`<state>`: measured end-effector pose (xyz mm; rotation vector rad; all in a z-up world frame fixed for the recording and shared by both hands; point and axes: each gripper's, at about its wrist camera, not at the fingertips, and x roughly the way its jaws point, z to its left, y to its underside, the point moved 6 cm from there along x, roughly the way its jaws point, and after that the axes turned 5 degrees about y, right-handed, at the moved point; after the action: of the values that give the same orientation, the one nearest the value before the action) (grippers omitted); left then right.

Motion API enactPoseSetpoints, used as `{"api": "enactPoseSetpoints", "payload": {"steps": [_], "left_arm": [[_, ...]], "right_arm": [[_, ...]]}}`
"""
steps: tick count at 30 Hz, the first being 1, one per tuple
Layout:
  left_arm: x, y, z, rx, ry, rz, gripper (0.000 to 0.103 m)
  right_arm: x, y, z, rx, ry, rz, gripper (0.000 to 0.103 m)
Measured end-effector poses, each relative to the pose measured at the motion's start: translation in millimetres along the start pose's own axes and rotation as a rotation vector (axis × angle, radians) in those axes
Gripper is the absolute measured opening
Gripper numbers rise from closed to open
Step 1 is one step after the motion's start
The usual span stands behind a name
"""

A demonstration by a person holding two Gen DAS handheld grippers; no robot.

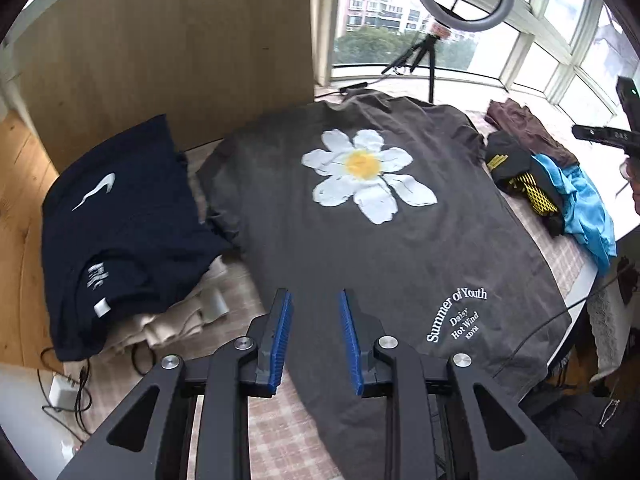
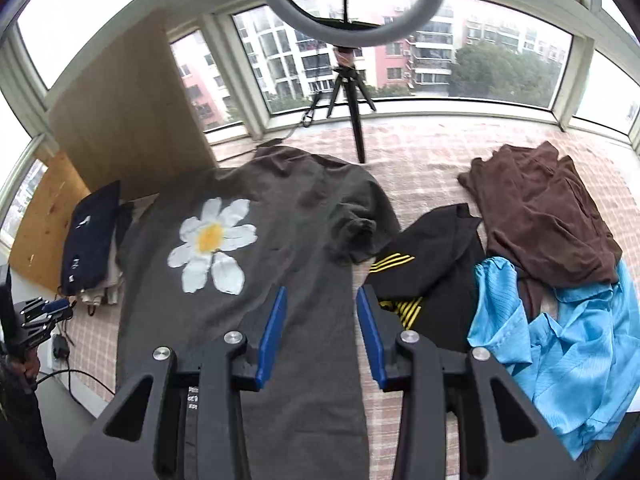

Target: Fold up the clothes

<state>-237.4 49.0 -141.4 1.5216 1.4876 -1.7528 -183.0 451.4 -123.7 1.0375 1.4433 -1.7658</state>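
Left wrist view: left gripper (image 1: 314, 336) spread, nothing between the pads, hovering over the near hem area of the grey daisy tee (image 1: 360, 240).
Right wrist view: right gripper (image 2: 322, 332) also spread and empty, above the tee's right edge.
Tee position: flat on the checked cover (image 2: 420, 168), print up, right sleeve (image 2: 360, 236) bunched.
Risk 1: bunched sleeve probably gets folded in as a lump unless it is smoothed first.
Risk 2: black-and-yellow garment (image 2: 432, 264) lies touching the tee's right edge; a low pinch there could catch both.
Risk 3: folded navy shirt stack (image 1: 120, 232) just beside the left sleeve; a wide swing may topple it.
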Motion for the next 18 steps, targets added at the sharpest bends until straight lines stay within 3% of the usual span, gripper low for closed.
{"api": "enactPoseSetpoints", "payload": {"steps": [6,9,18], "left_arm": [[56,-32,-80,0.084,0.131,0.035,0.024],[79,-47,-118,0.077,0.173,0.041,0.024],[173,-44,-193,-0.121,0.130,0.121,0.024]], "right_arm": [[43,-12,-44,-0.035,0.066,0.033,0.036],[78,-21,-57,-0.097,0.034,0.047,0.036],[219,-64,-81,-0.242,-0.089,0.157,0.036]]}}
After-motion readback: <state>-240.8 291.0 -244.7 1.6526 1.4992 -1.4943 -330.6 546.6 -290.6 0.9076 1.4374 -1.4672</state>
